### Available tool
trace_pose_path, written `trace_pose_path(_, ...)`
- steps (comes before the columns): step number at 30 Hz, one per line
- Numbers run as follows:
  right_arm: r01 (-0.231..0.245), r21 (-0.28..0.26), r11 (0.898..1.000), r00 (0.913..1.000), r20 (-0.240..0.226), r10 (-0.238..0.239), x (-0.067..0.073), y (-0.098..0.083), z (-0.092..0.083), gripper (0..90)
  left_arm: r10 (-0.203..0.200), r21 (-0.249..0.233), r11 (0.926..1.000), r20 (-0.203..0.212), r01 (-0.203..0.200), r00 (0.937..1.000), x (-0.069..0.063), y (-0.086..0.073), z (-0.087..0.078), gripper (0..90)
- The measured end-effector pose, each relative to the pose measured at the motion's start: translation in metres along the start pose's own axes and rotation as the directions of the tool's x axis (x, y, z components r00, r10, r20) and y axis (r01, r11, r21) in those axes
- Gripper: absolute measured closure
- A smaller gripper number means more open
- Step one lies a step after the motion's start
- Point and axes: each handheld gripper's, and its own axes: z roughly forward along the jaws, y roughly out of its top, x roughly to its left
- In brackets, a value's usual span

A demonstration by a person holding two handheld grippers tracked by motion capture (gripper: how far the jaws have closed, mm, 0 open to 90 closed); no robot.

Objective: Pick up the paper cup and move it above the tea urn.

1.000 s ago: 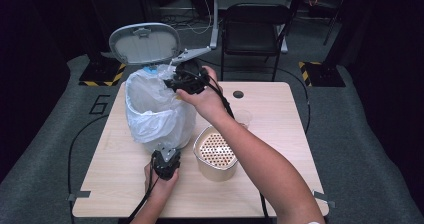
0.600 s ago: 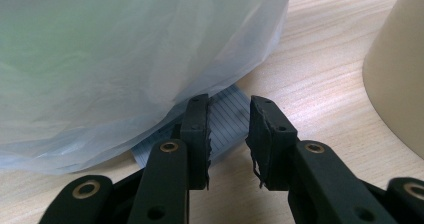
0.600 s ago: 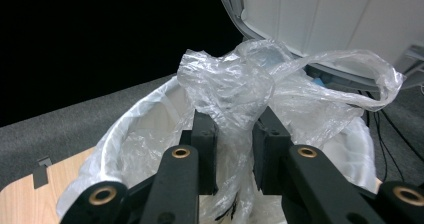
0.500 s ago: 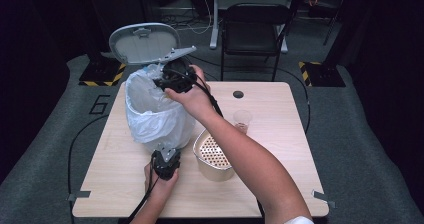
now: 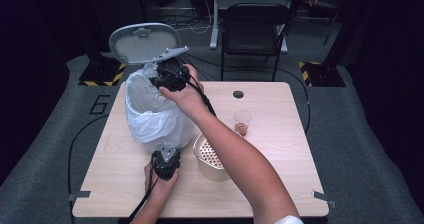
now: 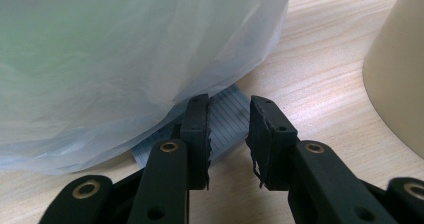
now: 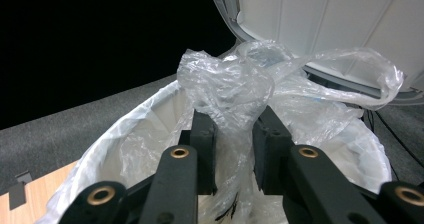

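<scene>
Clear plastic liner (image 7: 225, 91) is bunched between the right gripper (image 7: 234, 154)'s closed fingers above the open bin (image 5: 150, 109) at the worktop (image 5: 280, 149)'s far left. The bag looks seated but its edge untidied, so fitting seems unfinished. The left gripper (image 6: 229, 136), fingers parted and empty, rests at the bin's base.

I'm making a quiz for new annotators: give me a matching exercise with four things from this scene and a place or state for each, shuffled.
Things:
1. grey hinged bin lid
2. crumpled clear plastic bag
3. small clear plastic cup
4. perforated metal basket

Places or states:
A. pinched between the right gripper's jaws
B. stands apart near the table's far right side
C. swung up open
D. on the table beside the white-lined bin, near the left gripper

Pairs: 1-C, 2-A, 3-B, 4-D
</scene>
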Motion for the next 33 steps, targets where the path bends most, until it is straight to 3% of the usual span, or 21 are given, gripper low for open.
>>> trace_pose_path(1,-0.002,-0.008,1.0,0.9999,0.015,0.002,0.0,0.0,0.004,67.4,0.005,0.003,1.0,0.0,-0.005,1.0,0.0,0.0,0.0,69.9)
trace_pose_path(2,-0.002,-0.008,1.0,0.9999,0.015,0.002,0.0,0.0,0.004,67.4,-0.008,0.002,1.0,0.01,0.008,0.9999,0.0,0.0,0.0,69.9)
trace_pose_path(3,-0.023,-0.024,0.999,0.9993,0.029,0.024,0.0,0.001,0.006,57.8,-0.007,0.002,1.0,0.01,0.007,0.9999,0.0,0.0,0.0,69.9)
trace_pose_path(4,-0.023,-0.024,0.999,0.9993,0.029,0.024,0.0,0.001,0.006,57.8,-0.008,0.002,1.0,0.01,0.008,0.9999,-0.001,0.0,0.0,69.9)
trace_pose_path(7,-0.034,-0.041,0.999,0.9982,0.048,0.036,0.001,0.004,0.006,42.5,-0.005,0.002,1.0,0.01,0.005,0.9999,0.0,0.0,0.0,69.9)
trace_pose_path(13,-0.027,-0.032,0.999,0.9985,0.046,0.028,-0.001,0.004,0.002,37.6,-0.005,0.002,1.0,0.009,0.005,0.9999,0.0,0.0,0.0,69.9)
trace_pose_path(15,-0.028,-0.001,1.0,0.9977,0.061,0.028,-0.001,0.003,0.003,33.3,-0.005,0.002,1.0,0.009,0.005,1.0,0.0,0.0,0.0,69.9)
trace_pose_path(22,-0.029,0.059,0.998,0.9976,0.065,0.025,-0.001,0.0,0.004,33.4,-0.005,0.002,1.0,0.009,0.005,0.9999,0.0,0.0,0.0,69.9)
trace_pose_path(33,-0.019,0.043,0.999,0.9971,0.074,0.016,-0.002,-0.001,-0.009,35.5,-0.002,0.003,1.0,0.007,0.002,1.0,-0.001,0.0,0.0,69.9)
